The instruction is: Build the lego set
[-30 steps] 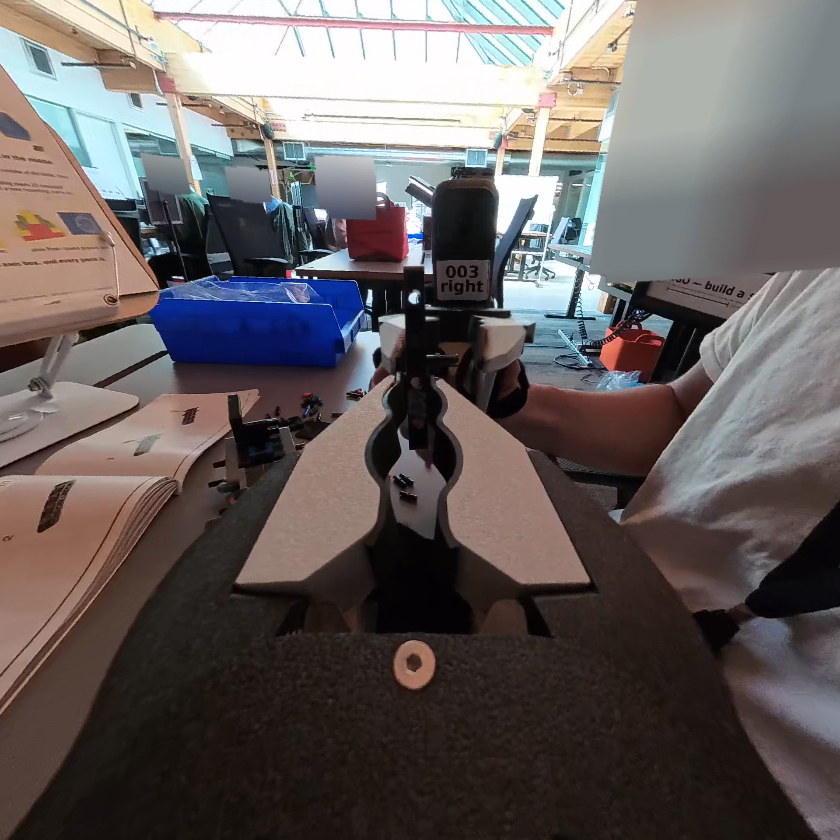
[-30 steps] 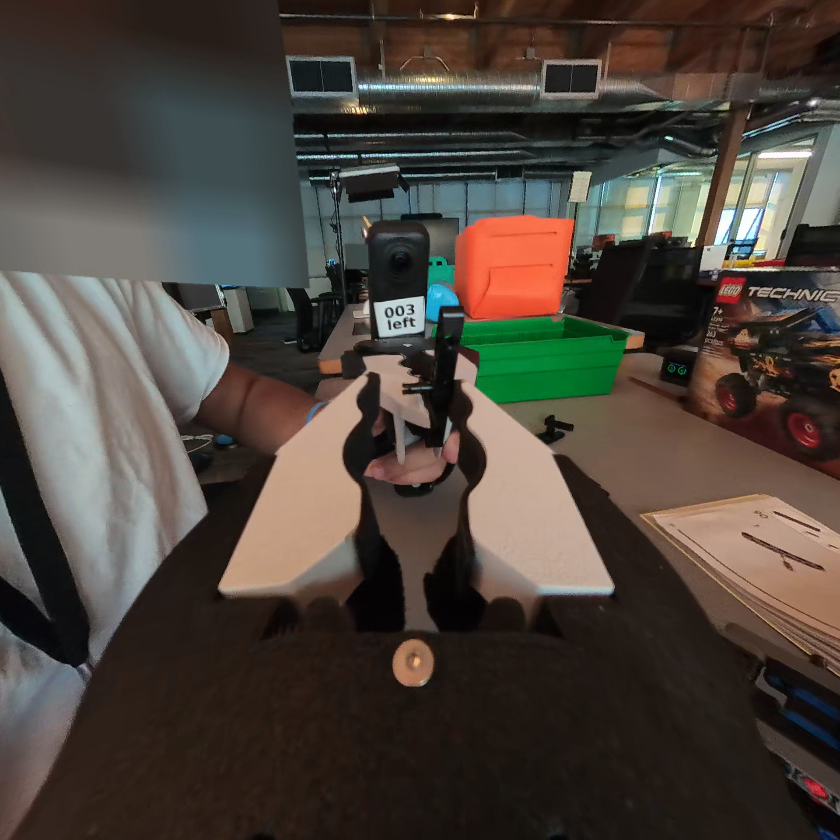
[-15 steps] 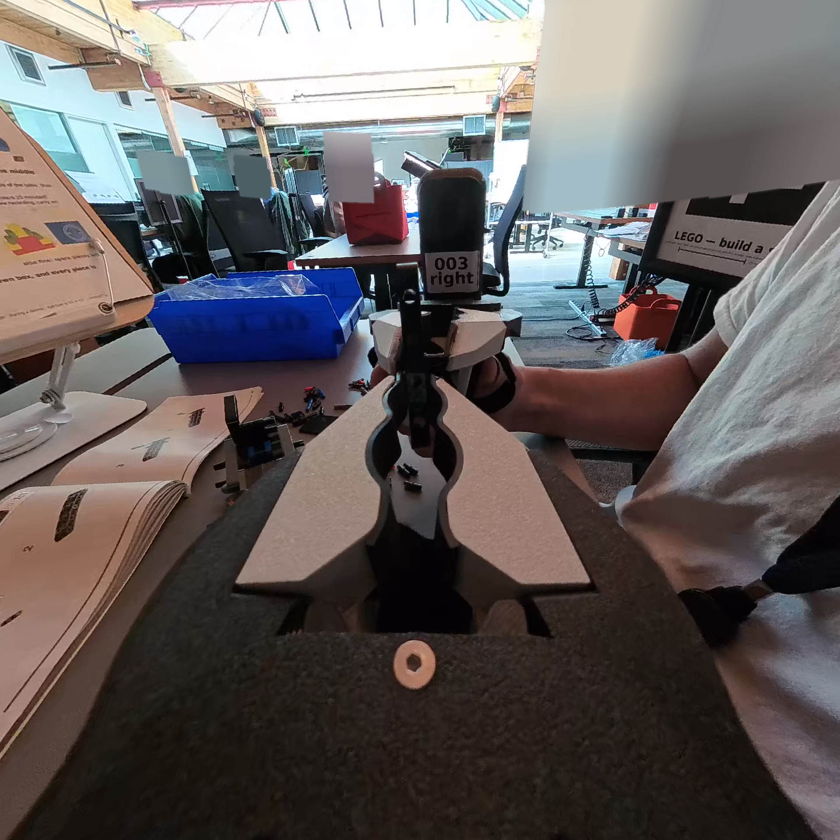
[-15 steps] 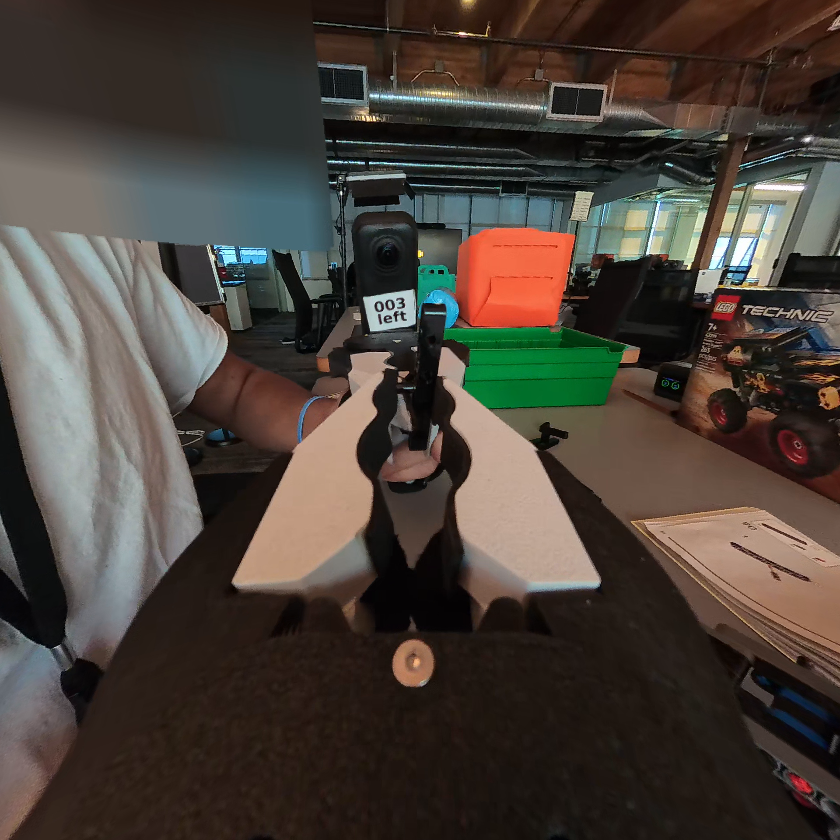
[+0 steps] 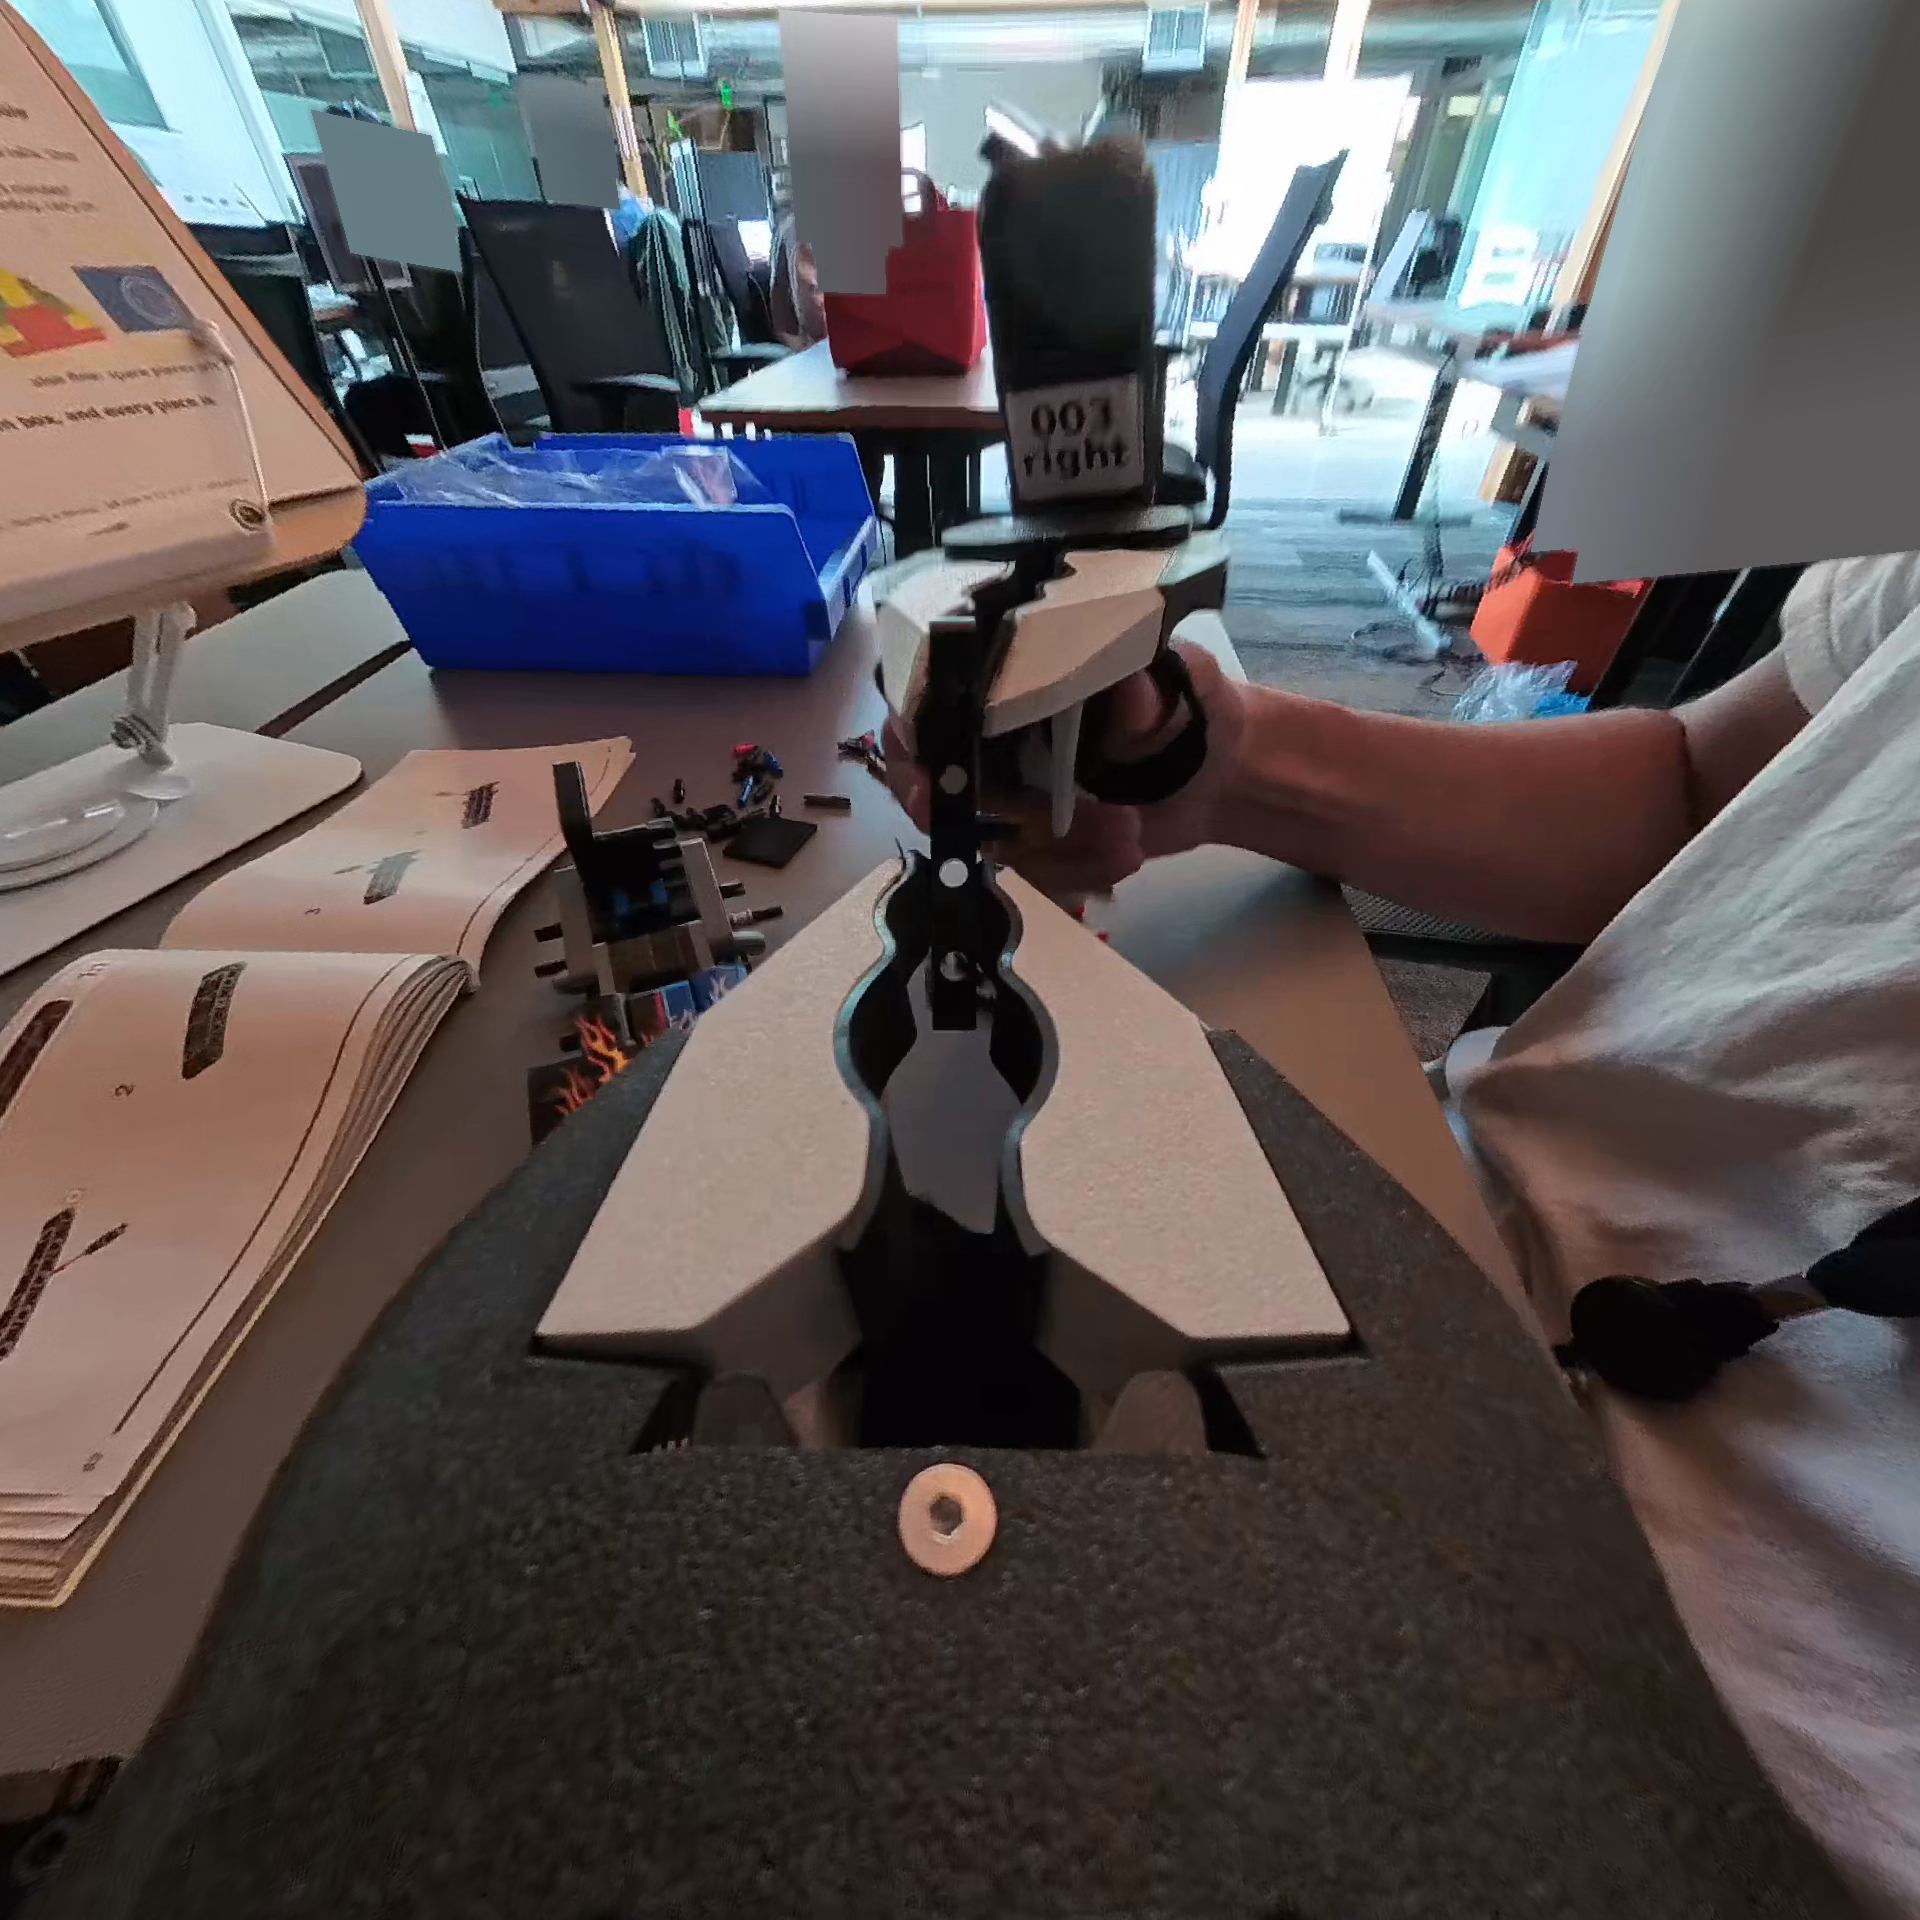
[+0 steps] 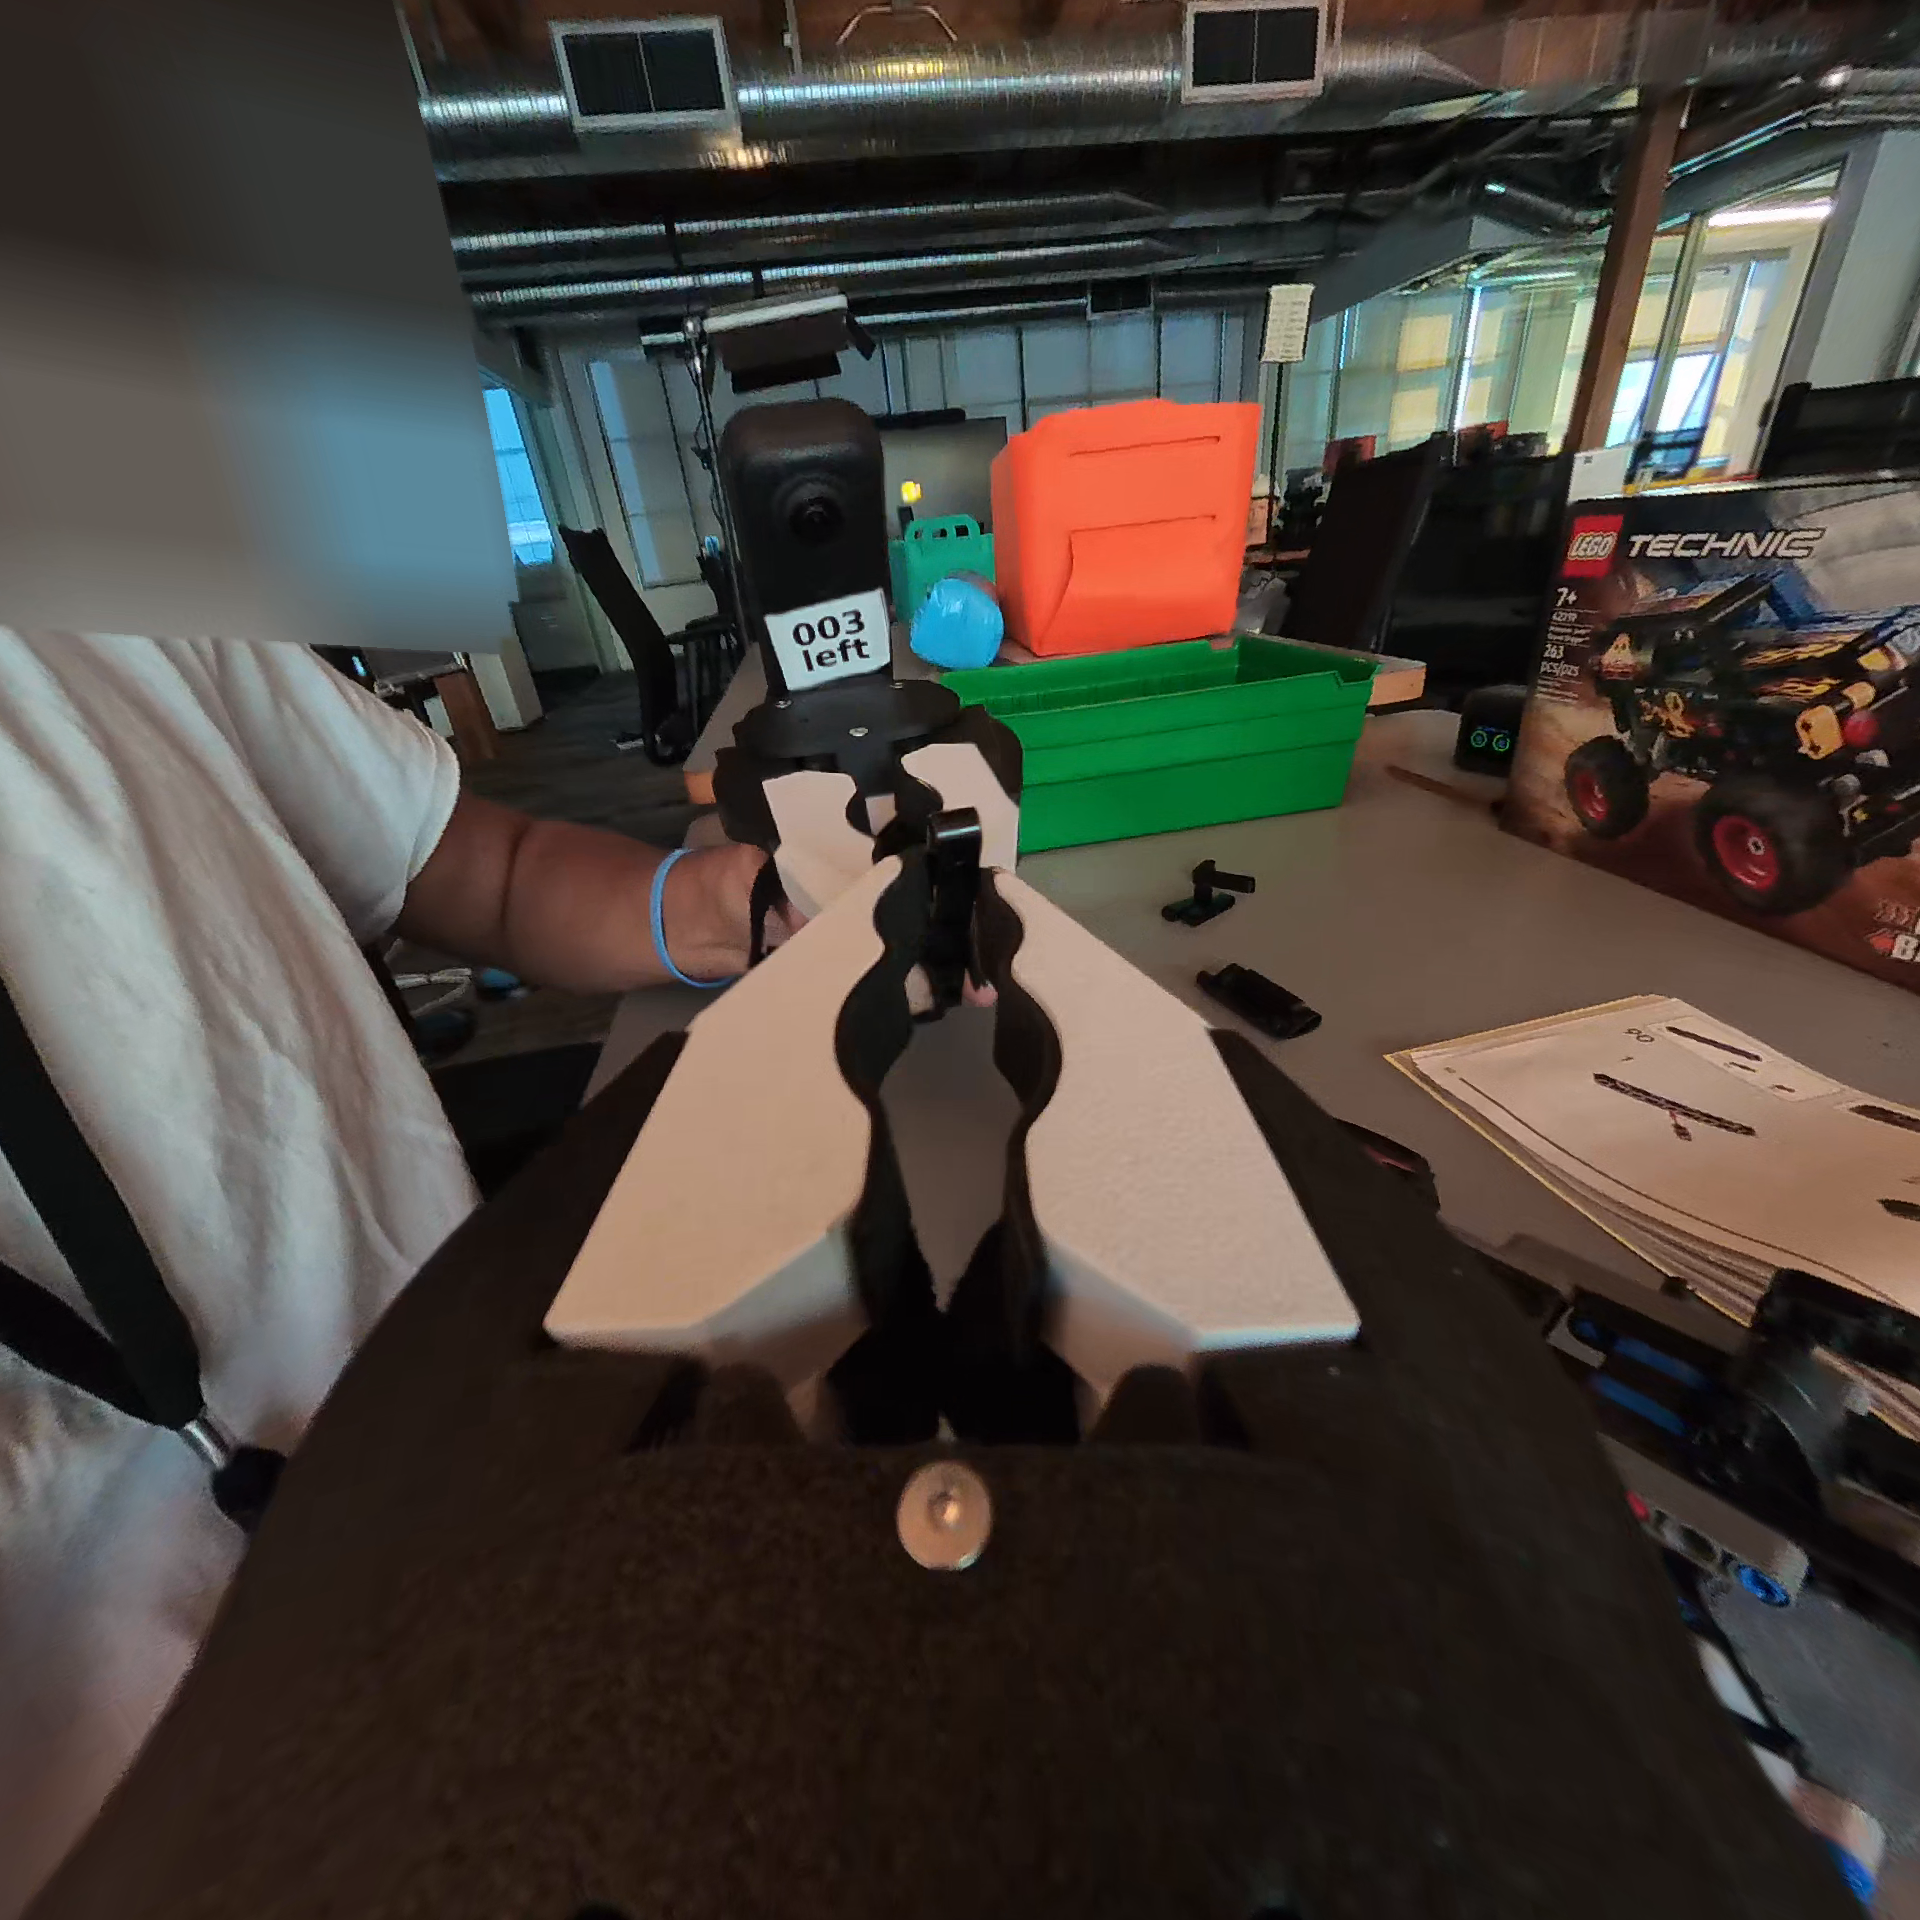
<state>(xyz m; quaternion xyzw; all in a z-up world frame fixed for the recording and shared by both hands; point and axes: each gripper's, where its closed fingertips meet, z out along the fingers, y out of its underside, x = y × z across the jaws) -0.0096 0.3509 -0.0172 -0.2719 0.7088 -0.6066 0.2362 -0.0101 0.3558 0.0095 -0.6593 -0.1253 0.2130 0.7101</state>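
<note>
Much of the long black perforated lego beam [image 5: 953, 821] is hidden from you: its lower end sits down between the fingers of your left claw [image 5: 951, 935], and its upper end disappears into the tips of your right claw [image 5: 987, 634], which faces you from beyond it. The left wrist view shows three round pin holes down the beam's face and a small stub on one side; it stands nearly upright above the grey counter [image 5: 1226, 935]. From the right wrist view the same beam [image 6: 951, 914] shows only its narrow edge, dark against dark padding, so its detail is hard to make out there. Your right claw [image 6: 945, 904] is closed onto the beam, and your left claw is pinched on it too, so both grip one piece between them.

Left of the claws, a half-built grey, black and blue lego chassis [image 5: 644, 925] stands on the counter, its lower part cut off by the claw body. It is just beside the open paper instruction booklet [image 5: 239, 1091]. Small loose black, blue and red lego pins [image 5: 738, 790] lie scattered beyond it, too small to tell apart. A blue plastic bin [image 5: 623, 561] stands farther back.
</note>
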